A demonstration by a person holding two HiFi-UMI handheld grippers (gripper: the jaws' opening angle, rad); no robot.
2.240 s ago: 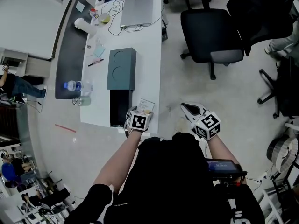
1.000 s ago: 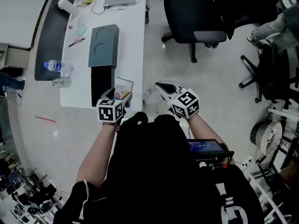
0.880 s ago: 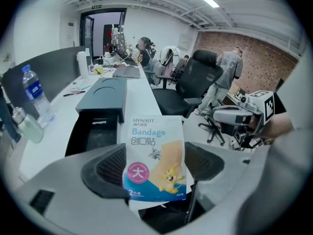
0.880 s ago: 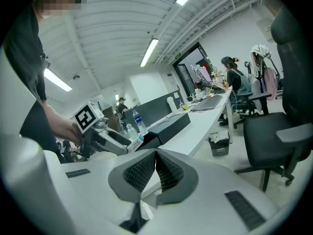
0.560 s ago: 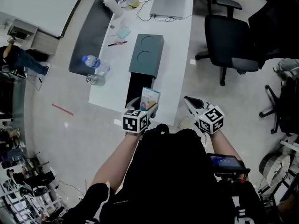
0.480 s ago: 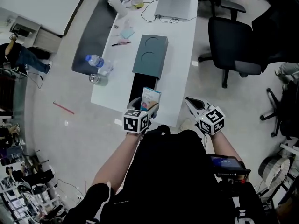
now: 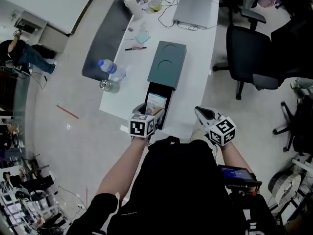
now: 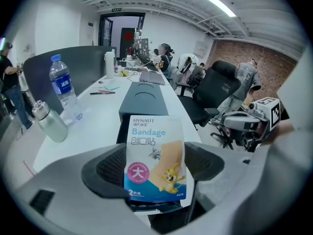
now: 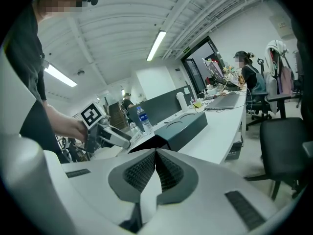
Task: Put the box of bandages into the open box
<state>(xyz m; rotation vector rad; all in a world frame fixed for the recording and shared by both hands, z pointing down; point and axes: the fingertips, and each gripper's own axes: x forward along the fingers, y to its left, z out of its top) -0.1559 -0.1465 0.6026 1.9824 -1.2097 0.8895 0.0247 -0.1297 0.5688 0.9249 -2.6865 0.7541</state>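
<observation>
Looking down, we see the long white table (image 7: 195, 58) run from the middle of the head view toward twelve o'clock, with a black office chair (image 7: 254, 48) on the floor at its three o'clock. On the table lies a grey-green case (image 7: 167, 65) with two round marks. Against its six o'clock end sits the open box (image 7: 165, 120), black inside.

Our left gripper (image 7: 149, 109) reaches over the table's near edge. Its jaws are spread only as wide as the box of bandages (image 8: 155, 155) and press on both its sides. The pack stands upright, print toward the left gripper's camera, and hangs over the dark opening of the open box. Half a second ago it showed at the opening's three o'clock rim. Two seconds ago it was over bare white tabletop at three o'clock of the open box, so it has crossed toward nine o'clock. We cannot tell whether its lower edge is below the rim.

Our right gripper (image 9: 155, 166) stays off the table at four o'clock of the open box, over the floor, jaws pressed together with nothing between them.

A water bottle (image 7: 111, 68) and a small metal flask (image 7: 106, 85) stand close together at ten o'clock of the open box, by the table's nine o'clock edge.
</observation>
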